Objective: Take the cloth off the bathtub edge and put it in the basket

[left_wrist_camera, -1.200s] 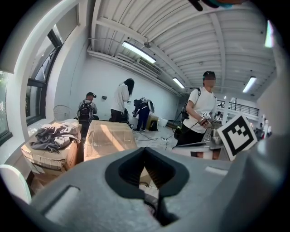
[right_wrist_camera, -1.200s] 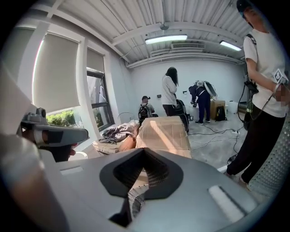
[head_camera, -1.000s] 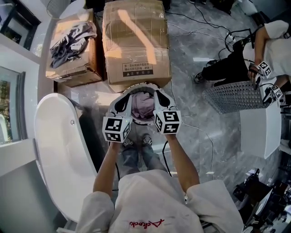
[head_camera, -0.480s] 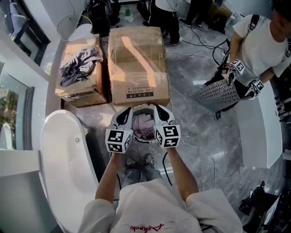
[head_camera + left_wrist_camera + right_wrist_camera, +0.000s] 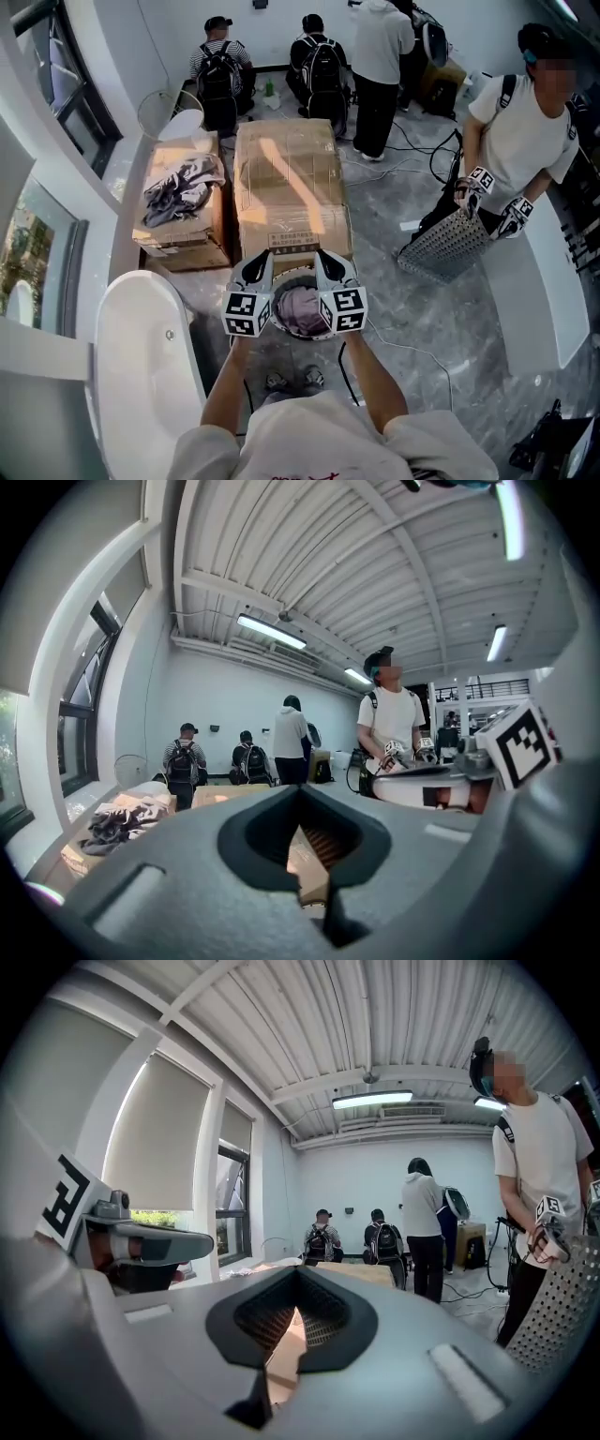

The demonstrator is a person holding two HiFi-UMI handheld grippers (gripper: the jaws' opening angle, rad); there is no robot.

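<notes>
Cloth point(image 5: 302, 309) in basket point(image 5: 309, 336) seen from head view alone; gripper views show left hand-held gripper point(image 5: 309, 855), right hand-held gripper point(image 5: 291, 1330) clenched.

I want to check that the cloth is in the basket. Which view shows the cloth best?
The head view: the pinkish cloth lies inside the round basket, seen from above. The left gripper view and the right gripper view show none of it.
</notes>
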